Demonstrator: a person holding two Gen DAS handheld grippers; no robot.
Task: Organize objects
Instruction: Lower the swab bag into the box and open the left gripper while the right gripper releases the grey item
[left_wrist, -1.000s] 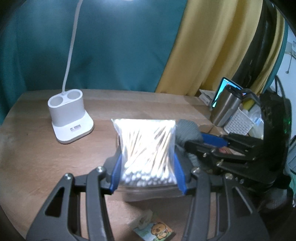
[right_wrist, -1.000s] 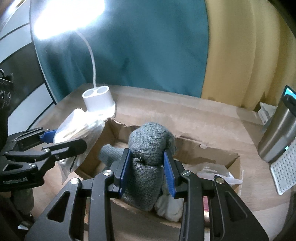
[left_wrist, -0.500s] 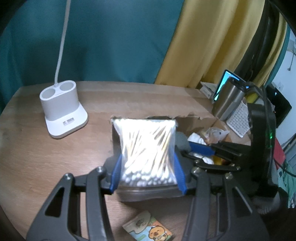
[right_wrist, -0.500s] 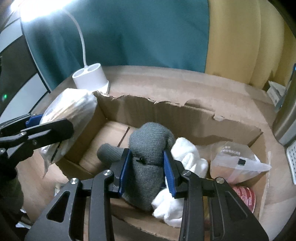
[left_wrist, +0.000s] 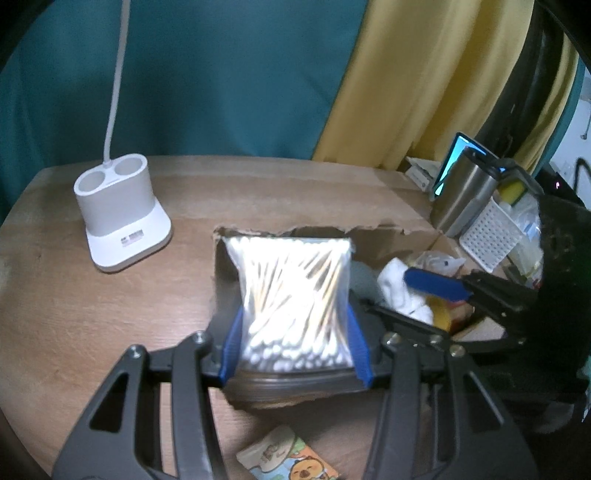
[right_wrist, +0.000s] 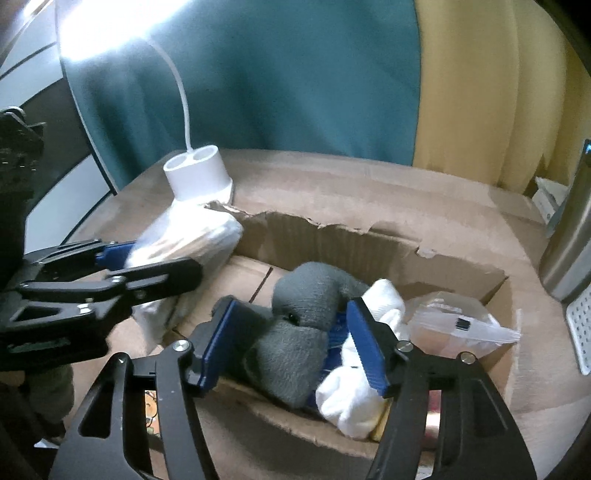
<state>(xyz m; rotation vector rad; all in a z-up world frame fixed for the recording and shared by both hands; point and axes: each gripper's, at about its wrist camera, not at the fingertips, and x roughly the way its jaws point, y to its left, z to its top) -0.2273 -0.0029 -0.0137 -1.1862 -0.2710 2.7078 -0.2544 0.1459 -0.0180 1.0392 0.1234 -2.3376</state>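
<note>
Torn corrugated cardboard box (right_wrist: 373, 243) holds knitted grey sock (right_wrist: 299, 328).

We've got both wrist cams close above the cardboard box (left_wrist: 388, 236), facing the curtain. The left one looks from the box's lamp-base (left_wrist: 122, 214) end, the right one from its near side; both catch the box (right_wrist: 369, 243) and base (right_wrist: 197, 175).

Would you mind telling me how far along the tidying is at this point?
Done: the grey sock lies in the box beside a white sock and a clear bag; the right tongs are open around it. In hand: the left tongs grip the swab bag over the box's left end. Left: the cartoon packet lies on the table.
</note>
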